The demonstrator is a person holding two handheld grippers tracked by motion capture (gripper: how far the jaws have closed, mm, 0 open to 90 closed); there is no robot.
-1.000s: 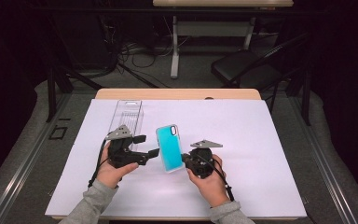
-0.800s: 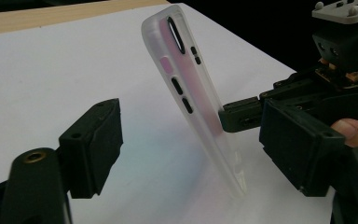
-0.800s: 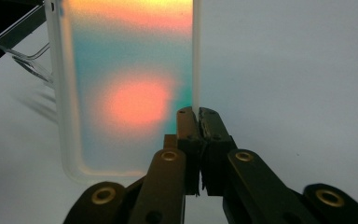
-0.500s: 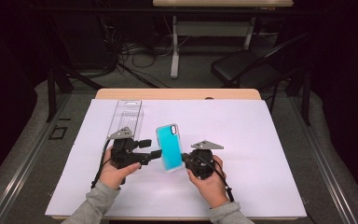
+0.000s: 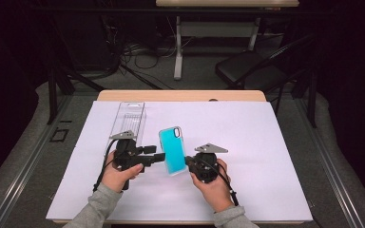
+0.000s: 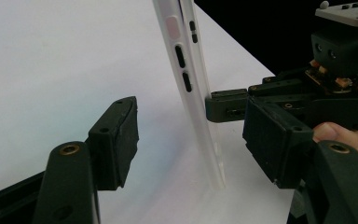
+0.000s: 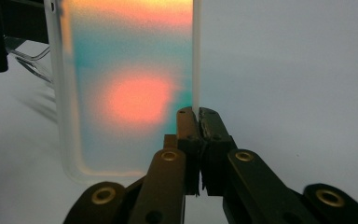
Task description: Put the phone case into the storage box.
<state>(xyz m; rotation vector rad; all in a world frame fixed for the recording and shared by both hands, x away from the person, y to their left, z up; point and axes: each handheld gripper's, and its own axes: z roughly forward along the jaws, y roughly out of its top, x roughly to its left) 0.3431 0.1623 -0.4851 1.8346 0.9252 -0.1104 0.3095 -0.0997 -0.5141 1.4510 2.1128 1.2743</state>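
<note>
1. A phone case [image 5: 172, 150], turquoise with a clear rim, stands on its long edge above the white sheet [image 5: 247, 142] that covers the table [image 5: 180, 95], near the front middle.
2. The right gripper [image 5: 190, 164] holds the case: in the right gripper view its jaws are pinched together on the case's clear side edge [image 7: 196, 70], low on that edge.
3. The left gripper [image 5: 159, 156] comes at the case from the other side. In the left gripper view the case [image 6: 193, 93] stands between its two jaws, edge-on, with button cut-outs showing.
4. The left jaws have just been closing. They stand at a middling gap: one pad is well clear of the case, the other sits just beside it, and whether that one touches I cannot tell.
5. The right gripper [image 6: 279, 100] shows across from the left one in that view, its jaw tip on the case's far edge.
6. A clear plastic tray [image 5: 128, 118] lies flat on the sheet behind the left hand [image 5: 119, 173], apart from the case.
7. The right hand [image 5: 211, 183] wraps its gripper from below; both forearms wear grey sleeves.
</note>
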